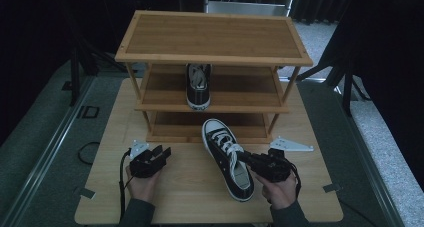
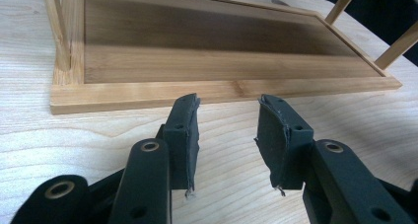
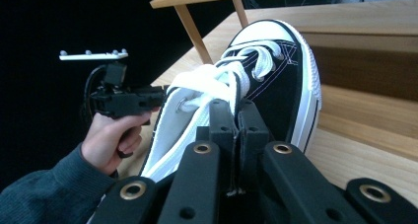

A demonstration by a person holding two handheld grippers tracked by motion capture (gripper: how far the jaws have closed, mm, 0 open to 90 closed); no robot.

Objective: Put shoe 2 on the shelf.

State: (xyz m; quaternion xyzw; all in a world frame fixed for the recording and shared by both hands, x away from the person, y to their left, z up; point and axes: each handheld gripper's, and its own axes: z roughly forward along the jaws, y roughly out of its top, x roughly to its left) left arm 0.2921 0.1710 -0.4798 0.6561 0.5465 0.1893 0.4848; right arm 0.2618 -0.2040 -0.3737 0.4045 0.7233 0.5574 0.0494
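Observation:
A black canvas sneaker (image 1: 227,159) with white laces and a white sole is on the table in front of the wooden shoe rack (image 1: 215,37), toe toward the rack. My right gripper (image 1: 246,157) is shut on its side wall beside the laces. In the right gripper view the pads (image 3: 224,120) pinch the sneaker's (image 3: 281,76) upper edge. A matching sneaker (image 1: 198,87) stands on the rack's middle shelf. My left gripper (image 1: 162,153) is held low over the table at the left, open with nothing between its jaws (image 2: 227,135), facing the rack's bottom shelf (image 2: 222,66).
The rack has three shelves; its top (image 1: 215,32) and bottom shelf (image 1: 210,122) hold nothing. The light wooden table (image 1: 190,202) ends close behind both hands. Dark floor and stands surround the table. In the right gripper view the other hand (image 3: 111,140) holds the left gripper (image 3: 156,93).

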